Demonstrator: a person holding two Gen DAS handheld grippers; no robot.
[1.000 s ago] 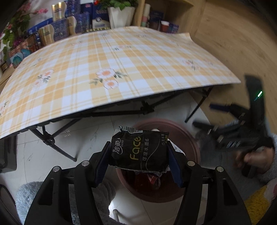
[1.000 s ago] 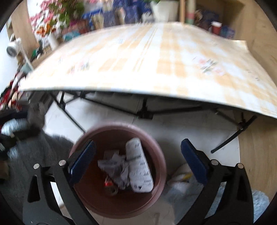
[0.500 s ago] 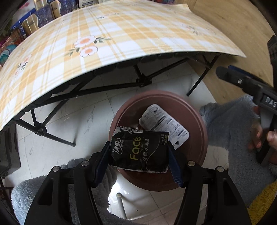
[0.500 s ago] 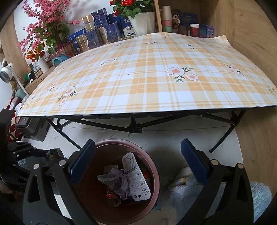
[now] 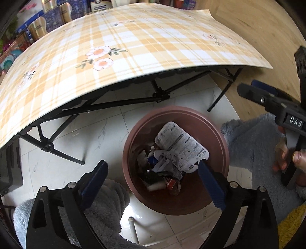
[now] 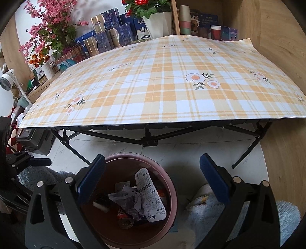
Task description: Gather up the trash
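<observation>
Trash lying inside a brown round bin on the white tiled floor: a white printed wrapper uppermost, crumpled paper and a small can beneath, a dark item lower in the pile, too shadowed to identify. Wrapper in line with the gap of the left tongs, ahead of and below the tips, apart from both pads; lower corner just beside the right-hand pad in the left wrist view. Left tongs released, jaws spread wide, nothing held between the blue pads. Bin seen through the left half of the right tongs, its rim partly behind the left-hand pad; right tongs likewise released and holding nothing. Right tongs visible to the right of the left ones, gripped by a hand in a grey fleece sleeve. Beyond the bin, a folding table with black crossed legs and yellow plaid floral cloth. Behind the table, boxes, potted flowers and stacked cups.
</observation>
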